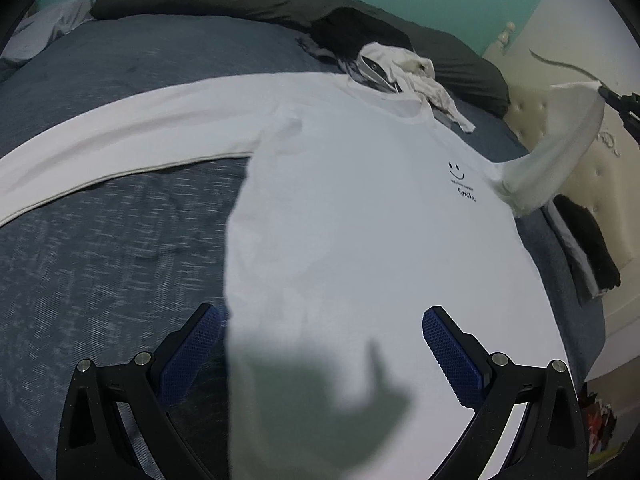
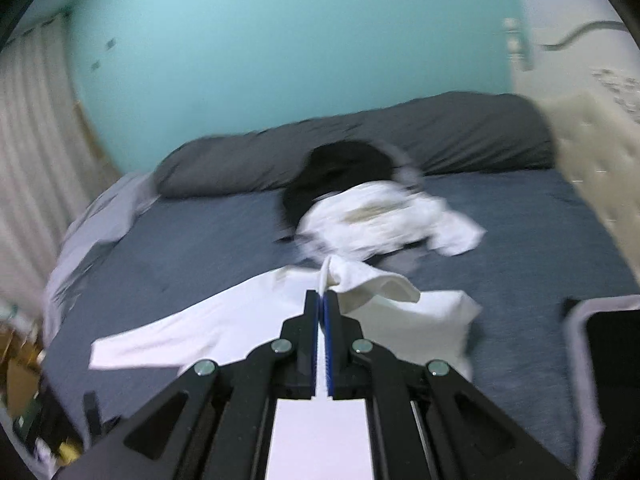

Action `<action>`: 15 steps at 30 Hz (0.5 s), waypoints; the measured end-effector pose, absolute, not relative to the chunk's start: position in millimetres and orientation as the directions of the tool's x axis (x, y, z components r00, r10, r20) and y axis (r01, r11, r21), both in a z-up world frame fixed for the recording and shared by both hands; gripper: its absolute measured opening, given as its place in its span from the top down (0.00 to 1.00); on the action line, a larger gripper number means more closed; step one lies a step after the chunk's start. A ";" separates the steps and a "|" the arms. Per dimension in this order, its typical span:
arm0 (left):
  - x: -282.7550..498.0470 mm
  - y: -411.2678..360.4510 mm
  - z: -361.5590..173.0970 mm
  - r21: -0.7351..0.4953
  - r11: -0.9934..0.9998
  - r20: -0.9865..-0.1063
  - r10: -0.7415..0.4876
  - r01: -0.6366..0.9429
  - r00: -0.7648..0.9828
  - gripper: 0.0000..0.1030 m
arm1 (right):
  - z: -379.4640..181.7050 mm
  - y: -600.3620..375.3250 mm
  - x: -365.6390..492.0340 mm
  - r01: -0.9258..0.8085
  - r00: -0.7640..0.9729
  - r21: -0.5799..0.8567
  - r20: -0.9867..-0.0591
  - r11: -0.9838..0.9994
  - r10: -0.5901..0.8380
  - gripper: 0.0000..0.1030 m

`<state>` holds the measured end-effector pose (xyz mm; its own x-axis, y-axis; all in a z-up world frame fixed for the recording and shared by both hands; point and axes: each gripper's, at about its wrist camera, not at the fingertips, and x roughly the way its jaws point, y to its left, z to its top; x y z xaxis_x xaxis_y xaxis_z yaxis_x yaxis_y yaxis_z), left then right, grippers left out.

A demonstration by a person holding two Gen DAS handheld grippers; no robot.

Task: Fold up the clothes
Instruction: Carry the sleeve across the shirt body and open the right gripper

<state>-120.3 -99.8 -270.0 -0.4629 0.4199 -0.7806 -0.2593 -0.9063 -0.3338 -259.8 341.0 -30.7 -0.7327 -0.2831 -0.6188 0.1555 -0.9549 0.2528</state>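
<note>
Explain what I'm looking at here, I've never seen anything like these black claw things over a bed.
Those claws are two hand-held grippers, one in each of a person's hands, each with a wide-angle camera looking along its fingers. One picture is from the left gripper, the other from the right gripper. A white long-sleeved shirt with a small smiley print lies spread on a blue bedspread. The left gripper hangs open above the shirt's lower part, holding nothing. The right gripper is shut on the end of one sleeve, lifting it off the bed; the left view shows that raised sleeve too. Behind lie a heap of black and white clothes and a dark grey pillow. The job is folding.
</note>
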 end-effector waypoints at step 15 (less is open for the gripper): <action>-109.7 -153.7 -259.3 -0.367 -0.911 -0.758 0.410 -0.188 -0.507 0.00 | -143.6 120.6 -228.6 0.506 -0.400 0.233 -0.790 -0.830 -0.465 0.98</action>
<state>-109.7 -153.7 -259.3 -0.5075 0.4101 -0.7578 -0.1878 -0.9110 -0.3673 -228.6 120.6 -143.6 -0.3996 -0.4651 -0.7899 0.5064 -0.8303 0.2327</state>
